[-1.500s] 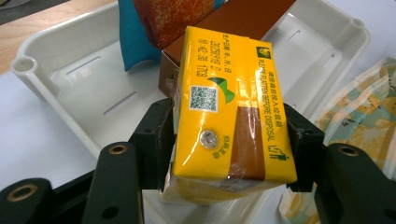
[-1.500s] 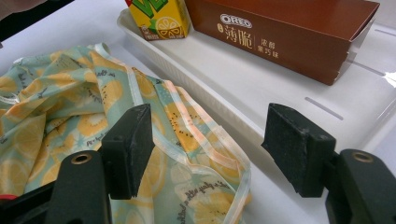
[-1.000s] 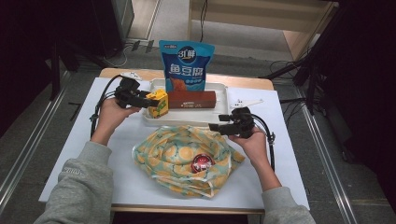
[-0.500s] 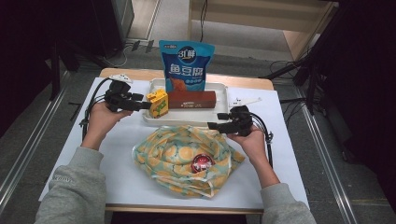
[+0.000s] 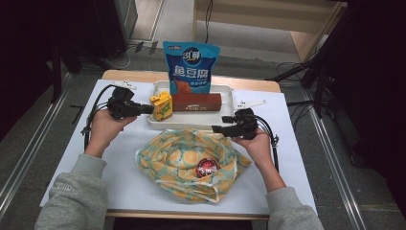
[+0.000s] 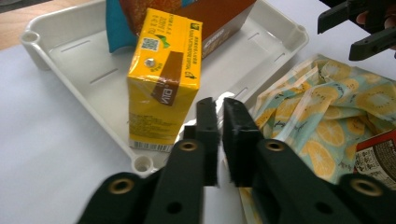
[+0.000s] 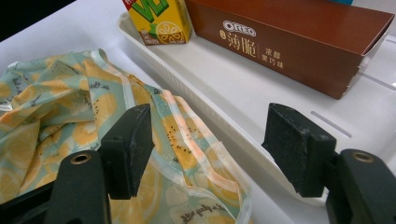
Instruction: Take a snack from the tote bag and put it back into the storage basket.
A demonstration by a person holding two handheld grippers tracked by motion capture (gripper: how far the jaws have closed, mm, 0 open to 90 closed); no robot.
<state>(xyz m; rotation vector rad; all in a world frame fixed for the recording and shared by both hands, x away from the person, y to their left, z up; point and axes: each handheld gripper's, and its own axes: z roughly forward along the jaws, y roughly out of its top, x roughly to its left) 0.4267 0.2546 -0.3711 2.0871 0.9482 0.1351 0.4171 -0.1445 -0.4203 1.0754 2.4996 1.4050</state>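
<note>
Lying crumpled on the white table point(image 5: 119, 167), just in front of the shallow white plastic tray point(image 5: 191, 122): the pale green fabric bag printed with orange slices point(image 5: 186, 160). Standing upright at the tray's left end, beside the long brown cardboard biscuit box point(image 5: 196, 101): the small yellow drink carton point(image 5: 161, 105). Hovering just short of that carton, jaws having just been closing with nothing between them and now together: the left gripper point(image 6: 218, 122); hanging over the bag's edge by the tray rim, jaws apart and gripping nothing: the right gripper point(image 7: 210, 144).

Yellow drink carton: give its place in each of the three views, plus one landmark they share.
High view: yellow drink carton stands upright at the left end of the white tray.
Left gripper view: centre, just beyond the jaws, at the tray's near corner.
Right gripper view: top edge, left of centre.
Shared landmark: the brown Oreo box beside it.
</note>
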